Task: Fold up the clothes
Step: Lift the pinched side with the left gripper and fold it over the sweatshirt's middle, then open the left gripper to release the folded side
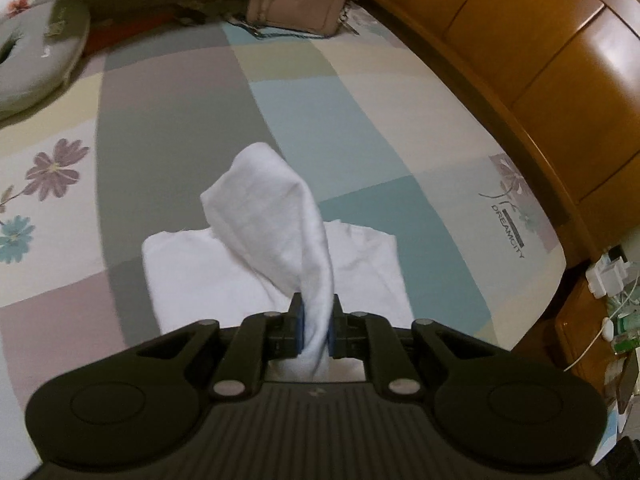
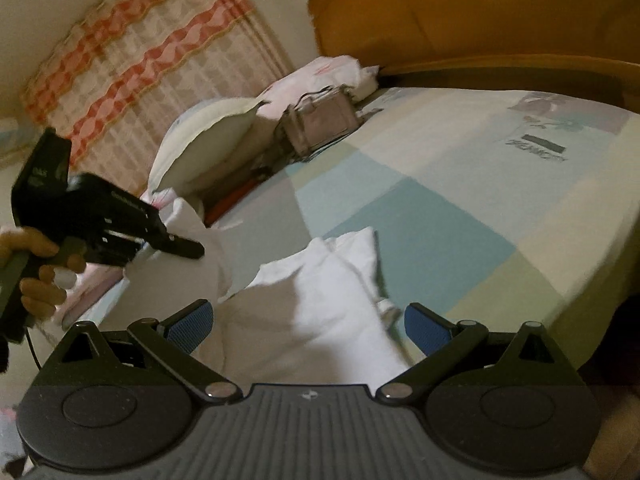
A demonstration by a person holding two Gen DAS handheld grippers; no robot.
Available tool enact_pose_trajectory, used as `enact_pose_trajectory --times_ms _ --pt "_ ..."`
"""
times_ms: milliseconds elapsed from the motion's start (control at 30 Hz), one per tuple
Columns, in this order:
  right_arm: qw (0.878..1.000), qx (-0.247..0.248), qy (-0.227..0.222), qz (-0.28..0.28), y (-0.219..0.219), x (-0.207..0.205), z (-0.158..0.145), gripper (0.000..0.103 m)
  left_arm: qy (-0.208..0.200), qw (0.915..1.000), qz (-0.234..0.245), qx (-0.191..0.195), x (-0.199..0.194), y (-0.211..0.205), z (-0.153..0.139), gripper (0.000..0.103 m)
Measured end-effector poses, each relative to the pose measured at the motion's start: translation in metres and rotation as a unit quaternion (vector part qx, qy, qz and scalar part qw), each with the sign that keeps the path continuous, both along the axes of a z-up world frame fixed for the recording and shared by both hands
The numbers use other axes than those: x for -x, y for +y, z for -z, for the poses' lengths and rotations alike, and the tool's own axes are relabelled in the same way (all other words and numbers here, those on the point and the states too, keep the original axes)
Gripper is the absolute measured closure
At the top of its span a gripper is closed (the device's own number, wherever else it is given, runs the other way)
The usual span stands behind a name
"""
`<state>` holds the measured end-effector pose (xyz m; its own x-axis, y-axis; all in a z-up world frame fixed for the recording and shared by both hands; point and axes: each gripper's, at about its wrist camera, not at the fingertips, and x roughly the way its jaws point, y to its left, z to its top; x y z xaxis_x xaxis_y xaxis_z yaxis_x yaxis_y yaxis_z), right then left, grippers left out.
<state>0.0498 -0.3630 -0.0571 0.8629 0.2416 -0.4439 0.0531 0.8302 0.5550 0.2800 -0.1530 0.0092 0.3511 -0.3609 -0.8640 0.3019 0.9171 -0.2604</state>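
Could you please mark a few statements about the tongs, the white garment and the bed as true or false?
1. The left tongs are shut on a lifted part of the white garment. True.
2. The right tongs are clamped on the garment. False: they stand wide open, holding nothing, above the cloth.
3. The garment lies on a patchwork bedsheet with flower prints. True.
4. A handbag sits on top of the garment. False: it rests at the far end of the bed, well apart from the garment.
5. The wooden headboard is painted white. False: it is orange-brown wood.
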Motion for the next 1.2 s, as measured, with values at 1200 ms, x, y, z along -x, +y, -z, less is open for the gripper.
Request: enact_pose_trajectory --times_ms 1200 --pt "0.997 -0.010 0.046 0.062 -0.043 -0.002 0.029 0.000 0.080 0.9955 0.050 0.008 -0.028 -0.100 0.072 0.078"
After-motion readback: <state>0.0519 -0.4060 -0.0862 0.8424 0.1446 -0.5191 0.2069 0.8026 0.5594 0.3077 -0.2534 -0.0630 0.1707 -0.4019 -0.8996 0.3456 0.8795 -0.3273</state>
